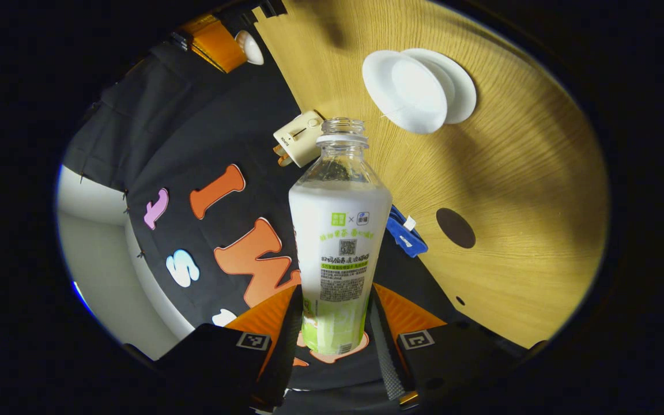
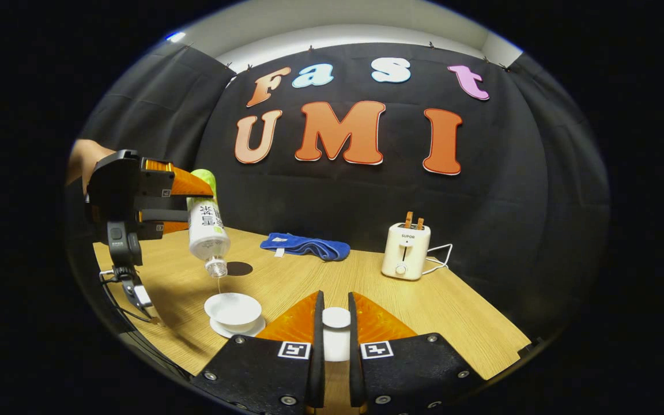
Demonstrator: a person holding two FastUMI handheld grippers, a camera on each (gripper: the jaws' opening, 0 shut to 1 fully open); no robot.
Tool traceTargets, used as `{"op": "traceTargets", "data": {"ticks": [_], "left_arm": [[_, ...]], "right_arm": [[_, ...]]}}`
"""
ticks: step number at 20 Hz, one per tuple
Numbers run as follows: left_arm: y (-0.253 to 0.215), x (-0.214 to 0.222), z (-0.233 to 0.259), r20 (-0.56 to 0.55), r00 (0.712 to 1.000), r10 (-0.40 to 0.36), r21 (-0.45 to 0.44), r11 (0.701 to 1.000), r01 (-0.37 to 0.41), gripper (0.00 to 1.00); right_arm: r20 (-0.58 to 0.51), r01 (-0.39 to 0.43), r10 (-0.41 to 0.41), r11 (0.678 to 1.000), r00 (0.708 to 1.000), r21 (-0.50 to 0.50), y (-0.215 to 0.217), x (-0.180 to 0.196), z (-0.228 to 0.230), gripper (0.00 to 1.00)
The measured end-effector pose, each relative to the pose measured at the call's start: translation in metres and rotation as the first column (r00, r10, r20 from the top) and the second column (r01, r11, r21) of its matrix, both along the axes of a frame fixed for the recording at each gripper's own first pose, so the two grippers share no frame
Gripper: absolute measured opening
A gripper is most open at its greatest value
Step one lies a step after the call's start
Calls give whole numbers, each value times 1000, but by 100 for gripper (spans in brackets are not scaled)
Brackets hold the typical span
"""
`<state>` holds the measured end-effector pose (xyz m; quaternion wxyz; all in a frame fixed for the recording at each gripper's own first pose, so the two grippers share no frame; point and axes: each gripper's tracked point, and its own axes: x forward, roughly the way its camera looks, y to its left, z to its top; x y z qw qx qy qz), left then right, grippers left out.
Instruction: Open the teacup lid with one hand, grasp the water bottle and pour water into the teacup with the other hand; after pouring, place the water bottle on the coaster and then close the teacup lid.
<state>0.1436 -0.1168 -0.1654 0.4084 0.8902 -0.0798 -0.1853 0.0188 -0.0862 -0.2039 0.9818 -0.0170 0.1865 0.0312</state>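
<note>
**Water bottle tipped over the teacup, lid held aside**

Water bottle (image 2: 207, 227) hangs mouth-down above the white teacup (image 2: 233, 308), and a thin stream runs from its open neck into the cup. The left gripper (image 1: 335, 331) clamps the bottle near its base, both fingers pressed against the label; in the right gripper view that gripper (image 2: 185, 199) is seen at the left with a hand (image 2: 81, 164) behind it. In the left gripper view the bottle (image 1: 339, 242) stands up the middle of the frame, its uncapped mouth aimed toward the teacup (image 1: 410, 92) on its saucer (image 1: 459, 80).

The right gripper (image 2: 333, 328) holds the teacup lid (image 2: 336, 318) between its fingers, closed narrowly on the white knob, off to the right of the cup and above the table.

The cup sits on a saucer (image 2: 240, 329) near the front left of a light wood-grain table (image 2: 453, 311). A dark round coaster (image 2: 238, 268) lies just behind the cup, bare. Farther back a blue cloth (image 2: 306, 246) lies crumpled near the wall, and a cream toaster (image 2: 406, 251) with two slices standing in its slots sits to the right, its white cord trailing toward the wall. Black cloth (image 2: 516, 190) drapes the booth on three sides, with a pale wall above it.
</note>
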Motion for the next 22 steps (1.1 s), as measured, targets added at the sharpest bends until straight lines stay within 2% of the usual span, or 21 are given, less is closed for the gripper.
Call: {"op": "traceTargets", "data": {"ticks": [2, 5, 6, 7, 8, 9, 10, 11, 13, 14, 15, 16, 17, 18, 19, 20, 21, 22], "left_arm": [[2, -5, -16, -64, 997, 35, -72, 997, -40, 63], [10, -11, -39, -151, 985, 87, -180, 977, -114, 71], [13, -13, -48, -188, 976, 109, -221, 964, -150, 63], [15, -16, -55, -227, 966, 122, -263, 947, -182, 71], [14, -19, -60, -259, 958, 126, -306, 930, -206, 62], [13, -21, -60, -282, 952, 121, -357, 907, -221, 67], [14, -22, -57, -297, 947, 123, -423, 872, -247, 71], [16, -23, -56, -321, 939, 121, -489, 828, -274, 62], [15, -22, -47, -342, 933, 108, -611, 729, -309, 62], [17, -18, -41, -348, 931, 107, -666, 671, -326, 66], [19, -13, -38, -369, 924, 105, -713, 605, -354, 66], [23, -8, -39, -407, 906, 116, -743, 535, -402, 62], [28, -2, -35, -431, 895, 115, -779, 452, -434, 66], [27, 4, -29, -453, 885, 105, -806, 375, -457, 62], [27, 13, -25, -469, 879, 89, -829, 298, -473, 62], [26, 22, -22, -494, 867, 73, -837, 229, -496, 66], [27, 30, -20, -513, 856, 58, -842, 161, -515, 66], [29, 37, -18, -531, 846, 40, -840, 105, -532, 66]], "right_arm": [[-3, -4, 4, 1000, 1000, 26, 5, -1, 0, 17], [-4, -16, 16, 999, 1000, 51, 12, -1, 1, 17], [-2, -17, 17, 998, 1000, 52, 12, -1, 1, 17], [-1, -18, 18, 998, 1000, 61, 13, 0, 2, 17], [0, -20, 20, 997, 1000, 76, 15, 1, 2, 17], [2, -20, 20, 996, 1000, 89, 17, 2, 3, 18], [1, -18, 18, 995, 1000, 97, 17, 4, 3, 17], [-1, -11, 11, 995, 1000, 98, 16, 6, 2, 17], [-14, 4, -2, 996, 1000, 86, 15, 9, -3, 17], [-20, 3, -2, 996, 1000, 91, 17, 11, -4, 17], [-24, 2, 0, 995, 1000, 97, 20, 12, -5, 17], [-27, 2, 1, 995, 1000, 99, 23, 14, -4, 17], [-26, 1, 2, 995, 1000, 97, 24, 17, -3, 17], [-25, 1, 2, 995, 1000, 95, 26, 19, -3, 17], [-27, -1, 4, 995, 1000, 99, 29, 20, -3, 17], [-34, 1, 2, 994, 999, 106, 32, 21, -5, 17], [-41, 3, 2, 994, 999, 112, 35, 22, -7, 17], [-44, -1, 7, 993, 999, 115, 39, 23, -10, 17]]}}
